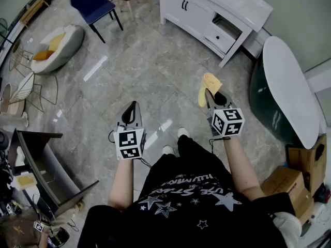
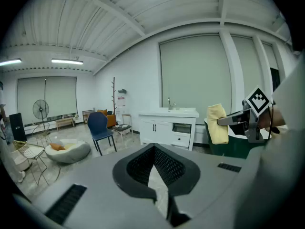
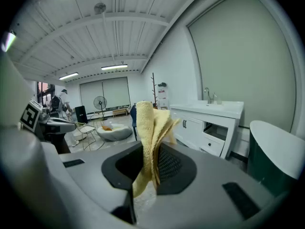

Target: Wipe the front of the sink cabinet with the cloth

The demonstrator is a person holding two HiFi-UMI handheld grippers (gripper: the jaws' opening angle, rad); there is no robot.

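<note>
My right gripper (image 1: 211, 98) has its jaws clamped on the yellow cloth (image 1: 208, 85). The cloth is folded into several layers and stands up out of the jaws, with a loose end hanging down below them. My left gripper (image 1: 133, 106) has its jaws brought together with nothing between them. Only a sliver of grey floor shows through the gap behind the tips.

I hold both grippers out over the grey tiled floor (image 1: 134, 71), the left one well apart from the right. The white sink cabinet (image 1: 199, 12) stands ahead against the wall, and the cloth is well apart from it, with bare floor between. Its front has two doors with dark handles. To the right of them is an open compartment above a drawer. A faucet (image 3: 208, 95) stands on its top.

Just right of the cabinet is a dark green bathtub (image 1: 282, 94) with a white rim, near my right gripper. A blue chair (image 1: 92, 1) stands to the left of the cabinet. Further left, a round pale floor cushion (image 1: 61, 46) has orange and yellow pillows on it.
</note>
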